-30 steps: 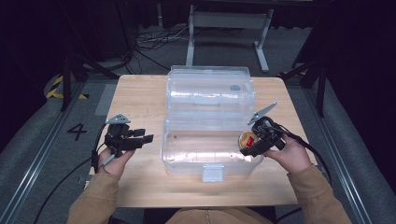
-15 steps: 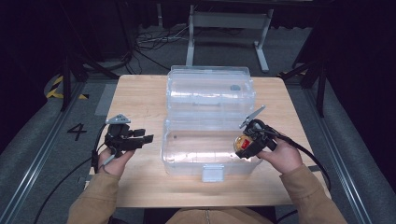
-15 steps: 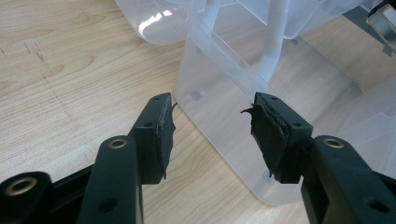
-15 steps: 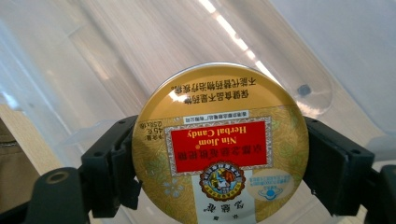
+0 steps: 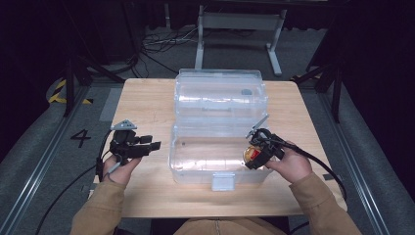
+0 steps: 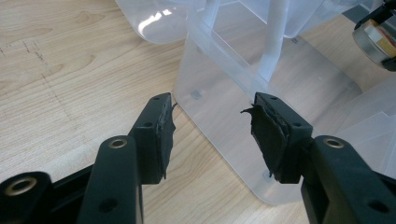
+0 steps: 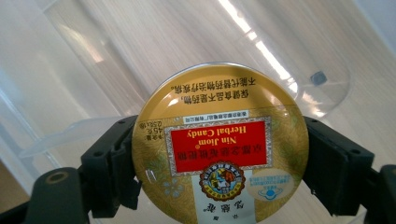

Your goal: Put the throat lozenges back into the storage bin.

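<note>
A clear plastic storage box point(image 5: 205, 156) stands open in the middle of the wooden table, its lid point(image 5: 220, 93) folded back behind it. My right gripper point(image 5: 255, 155) is shut on a round gold candy tin point(image 7: 219, 149) with a red label, holding it over the box's right end; the tin point(image 5: 251, 154) also shows in the high view. My left gripper point(image 6: 212, 123) is open and holds nothing, just left of the box point(image 6: 261, 88). In the high view the left gripper point(image 5: 152, 145) points at the box's left wall.
The wooden table point(image 5: 147, 103) has bare room left of the box. A white latch tab point(image 5: 222, 181) hangs on the box's front wall. Cables trail from both grippers off the table's sides. Dark floor and a metal stand point(image 5: 235, 24) lie beyond the far edge.
My right gripper has carried the candy tin left and down, from above the box's right rim to over its inside. The left gripper has stayed put.
</note>
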Motion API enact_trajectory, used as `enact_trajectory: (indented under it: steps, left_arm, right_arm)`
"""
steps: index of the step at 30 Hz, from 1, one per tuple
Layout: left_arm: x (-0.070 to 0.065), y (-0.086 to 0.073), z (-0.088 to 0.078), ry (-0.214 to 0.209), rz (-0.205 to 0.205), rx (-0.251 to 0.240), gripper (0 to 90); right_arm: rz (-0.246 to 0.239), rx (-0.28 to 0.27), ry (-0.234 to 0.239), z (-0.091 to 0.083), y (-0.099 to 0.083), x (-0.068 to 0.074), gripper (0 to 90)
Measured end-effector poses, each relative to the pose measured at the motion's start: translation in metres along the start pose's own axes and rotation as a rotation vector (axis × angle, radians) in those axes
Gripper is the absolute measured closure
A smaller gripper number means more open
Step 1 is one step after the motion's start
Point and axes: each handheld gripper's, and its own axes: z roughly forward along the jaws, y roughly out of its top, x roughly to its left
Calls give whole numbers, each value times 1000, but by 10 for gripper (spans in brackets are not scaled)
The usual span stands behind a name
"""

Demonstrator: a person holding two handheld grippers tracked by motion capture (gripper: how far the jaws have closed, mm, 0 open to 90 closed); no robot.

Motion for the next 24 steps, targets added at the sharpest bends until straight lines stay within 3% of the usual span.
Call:
enact_trajectory:
  steps: [9, 24]
  left_arm:
    - [0, 0, 1, -1, 3, 6, 490]
    - [0, 0, 1, -2, 3, 8, 490]
  right_arm:
    - [7, 34, 2, 8, 1, 0, 200]
    - [37, 67, -40, 15, 2, 4, 199]
